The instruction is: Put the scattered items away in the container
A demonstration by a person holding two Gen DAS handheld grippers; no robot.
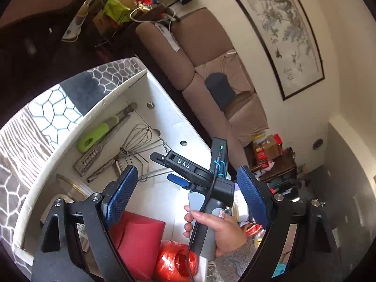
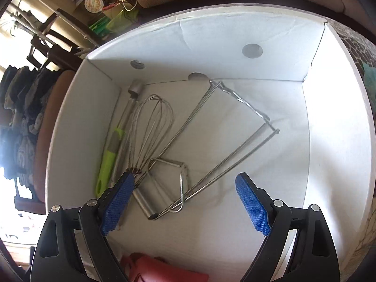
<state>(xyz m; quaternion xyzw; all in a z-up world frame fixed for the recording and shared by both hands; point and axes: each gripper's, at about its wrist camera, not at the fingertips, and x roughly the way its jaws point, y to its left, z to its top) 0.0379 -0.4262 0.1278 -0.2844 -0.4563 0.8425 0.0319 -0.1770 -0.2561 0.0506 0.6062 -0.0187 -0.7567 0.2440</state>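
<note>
In white box: wire whisk, utensils.

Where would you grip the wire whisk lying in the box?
Grip the whisk at its straight handle stem, just below the wire balloon, coming from above with fingers across it. It lies flat beside the green-handled tool; the balloon wires would flex.

We see daylight flooding both views. In the right wrist view, a window at the left edge blows out to white and the white box interior looks softly hazy. Fisheye bending curves the framed painting and box rim, corners vignette black, and the nearest parts look slightly soft.
</note>
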